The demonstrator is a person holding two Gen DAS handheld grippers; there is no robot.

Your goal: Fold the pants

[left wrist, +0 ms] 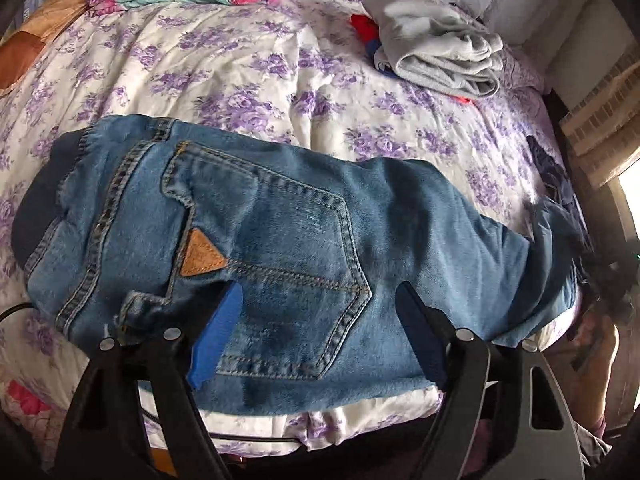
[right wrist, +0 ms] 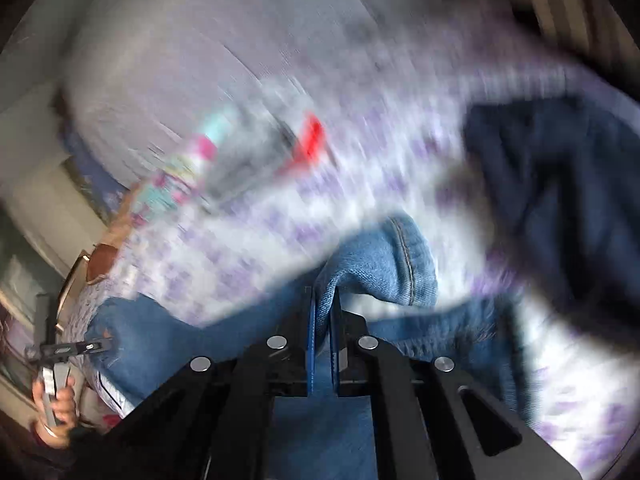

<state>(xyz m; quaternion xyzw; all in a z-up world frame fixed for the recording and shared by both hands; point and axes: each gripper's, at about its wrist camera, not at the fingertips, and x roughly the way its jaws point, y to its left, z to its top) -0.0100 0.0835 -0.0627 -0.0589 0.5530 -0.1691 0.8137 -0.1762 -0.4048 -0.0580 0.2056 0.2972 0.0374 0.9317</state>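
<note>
Purple-flowered bedding covers the bed, and the jeans lie folded across it near the front edge, back pocket up with a tan triangular patch at 9 o'clock of the pocket. My left hand-held gripper hovers over the denim, fingers apart. My right hand-held gripper is clamped on a fold of the jeans' blue denim.
</note>
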